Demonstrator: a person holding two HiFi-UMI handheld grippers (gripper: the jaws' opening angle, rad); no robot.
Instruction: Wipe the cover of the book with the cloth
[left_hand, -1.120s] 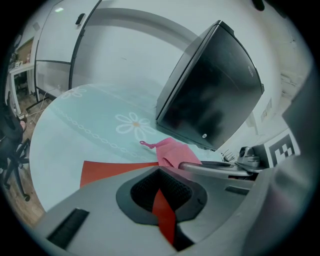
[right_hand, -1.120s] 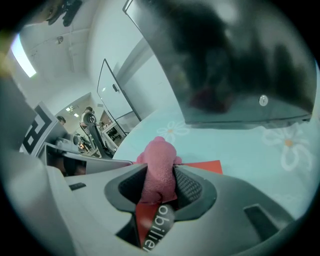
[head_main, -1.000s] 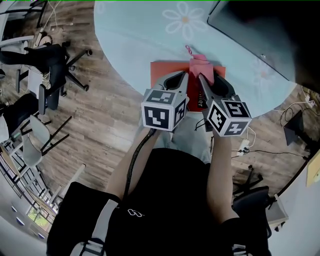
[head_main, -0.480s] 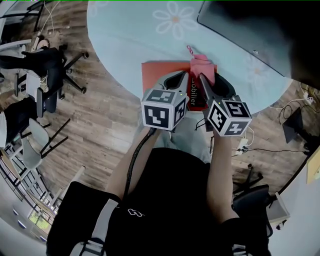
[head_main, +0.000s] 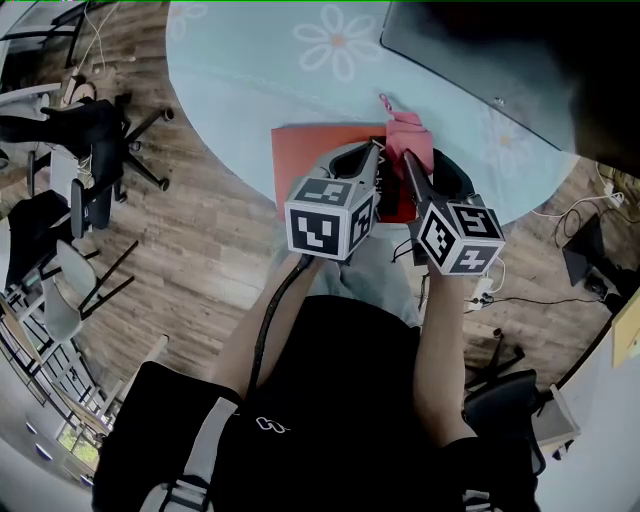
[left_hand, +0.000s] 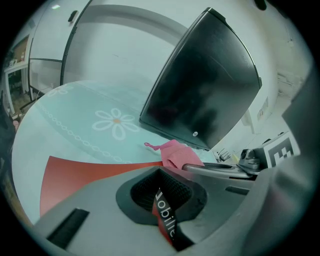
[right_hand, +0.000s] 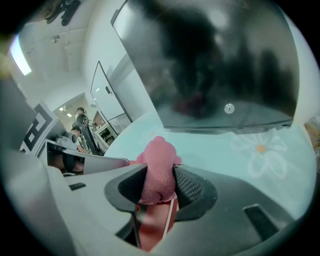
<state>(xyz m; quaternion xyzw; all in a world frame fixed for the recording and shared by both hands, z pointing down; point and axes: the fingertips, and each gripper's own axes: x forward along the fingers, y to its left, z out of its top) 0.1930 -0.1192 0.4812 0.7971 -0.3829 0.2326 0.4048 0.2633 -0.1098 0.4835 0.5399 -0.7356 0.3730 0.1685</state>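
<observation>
My left gripper (head_main: 372, 158) is clamped on the near edge of the red book (head_main: 305, 160) to steady it and my right gripper (head_main: 405, 160) pinches the pink cloth (head_main: 408, 135) over the book's right end, so I judge wiping under way, with the cover's left part remaining.

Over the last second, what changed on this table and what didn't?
The cloth, held in the right gripper, slid slightly rightward over the book cover; more bare red shows left of the grippers. Nothing taken or released: right gripper stays shut on the cloth, left gripper on the book's printed edge. Book unmoved on the table.
</observation>
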